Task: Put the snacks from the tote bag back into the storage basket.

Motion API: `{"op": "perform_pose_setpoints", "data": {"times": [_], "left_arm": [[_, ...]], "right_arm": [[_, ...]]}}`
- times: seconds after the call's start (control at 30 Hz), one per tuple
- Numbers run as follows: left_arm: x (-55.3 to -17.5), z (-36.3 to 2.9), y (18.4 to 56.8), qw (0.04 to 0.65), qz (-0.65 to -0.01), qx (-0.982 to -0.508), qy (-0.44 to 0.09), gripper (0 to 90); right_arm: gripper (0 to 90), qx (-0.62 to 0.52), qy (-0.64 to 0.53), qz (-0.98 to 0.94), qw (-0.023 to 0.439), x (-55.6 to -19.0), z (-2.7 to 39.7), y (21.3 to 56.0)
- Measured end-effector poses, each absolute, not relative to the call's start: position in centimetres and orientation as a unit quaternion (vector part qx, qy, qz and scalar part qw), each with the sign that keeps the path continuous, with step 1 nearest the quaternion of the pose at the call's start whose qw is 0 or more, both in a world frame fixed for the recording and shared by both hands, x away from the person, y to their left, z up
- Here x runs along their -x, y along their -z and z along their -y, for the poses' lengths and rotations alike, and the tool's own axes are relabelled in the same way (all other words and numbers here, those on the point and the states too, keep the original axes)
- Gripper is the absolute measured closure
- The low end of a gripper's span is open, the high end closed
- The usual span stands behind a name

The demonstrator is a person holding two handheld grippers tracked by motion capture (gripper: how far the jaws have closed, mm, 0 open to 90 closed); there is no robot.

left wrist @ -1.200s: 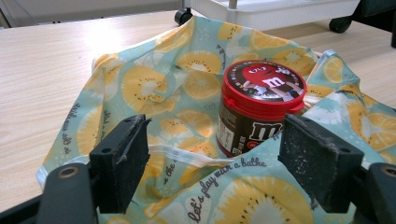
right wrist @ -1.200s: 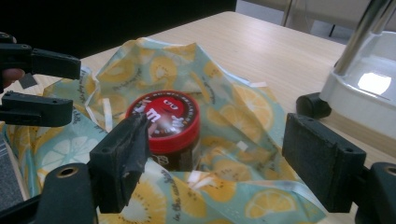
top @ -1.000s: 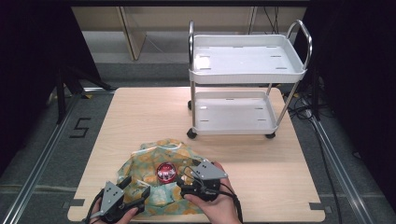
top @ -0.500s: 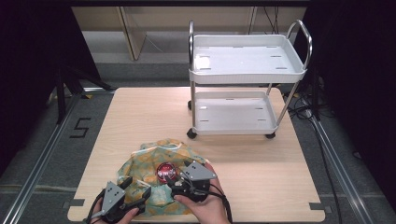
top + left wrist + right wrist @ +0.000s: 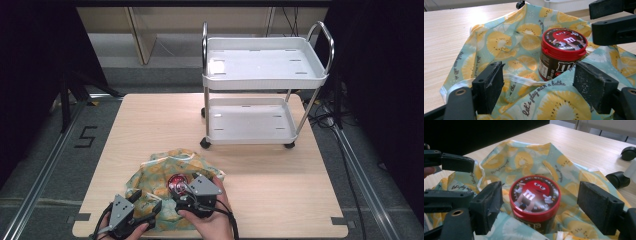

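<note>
A pale wooden table (image 5: 165,130) stands in a dim room, with a white two-tier trolley (image 5: 265,75) parked on its far right part. From the high view, a yellow-and-teal fruit-print cloth bag (image 5: 165,170) lies rumpled near the table's front edge, and a red-lidded candy jar (image 5: 176,182) sits upright in its folds. The left gripper (image 5: 145,207) is low at the bag's near left edge; the right gripper (image 5: 181,196) sits just in front of the jar, held by a hand (image 5: 212,225).

In the left gripper view, the left gripper (image 5: 537,82) has its jaws spread wide, released, over the bag's (image 5: 499,45) near hem. The jar (image 5: 562,53) stands beyond them, half sunk in the cloth. The other gripper's black jaws reach in at the upper right.

In the right gripper view, the right gripper (image 5: 539,202) is likewise released, its jaws standing apart on either side of the jar (image 5: 534,200) without touching it. The bag (image 5: 529,160) spreads behind, and the trolley's castors (image 5: 619,178) rest on the table at right.
</note>
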State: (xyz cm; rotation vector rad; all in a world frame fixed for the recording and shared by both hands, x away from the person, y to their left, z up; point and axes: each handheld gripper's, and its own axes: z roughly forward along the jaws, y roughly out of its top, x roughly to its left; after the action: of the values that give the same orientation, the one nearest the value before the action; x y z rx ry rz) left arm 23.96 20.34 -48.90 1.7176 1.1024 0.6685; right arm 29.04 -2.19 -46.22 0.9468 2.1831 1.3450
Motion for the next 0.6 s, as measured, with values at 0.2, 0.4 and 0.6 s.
{"op": "perform_pose_setpoints", "data": {"times": [0.2,0.4,0.6], "left_arm": [[-23.9,-20.3,48.9,0.476,-0.454,-0.702,-0.273,23.6],[-23.9,-20.3,48.9,0.476,-0.454,-0.702,-0.273,23.7],[-23.9,-20.3,49.0,0.477,-0.455,-0.702,-0.271,23.7]], "right_arm": [[20.3,-0.356,-0.476,-0.777,0.209,-29.0,1.3,46.5],[19.8,-0.369,-0.467,-0.775,0.210,-29.1,0.8,47.0],[18.9,-0.364,-0.459,-0.781,0.216,-29.4,0.5,47.6]]}}
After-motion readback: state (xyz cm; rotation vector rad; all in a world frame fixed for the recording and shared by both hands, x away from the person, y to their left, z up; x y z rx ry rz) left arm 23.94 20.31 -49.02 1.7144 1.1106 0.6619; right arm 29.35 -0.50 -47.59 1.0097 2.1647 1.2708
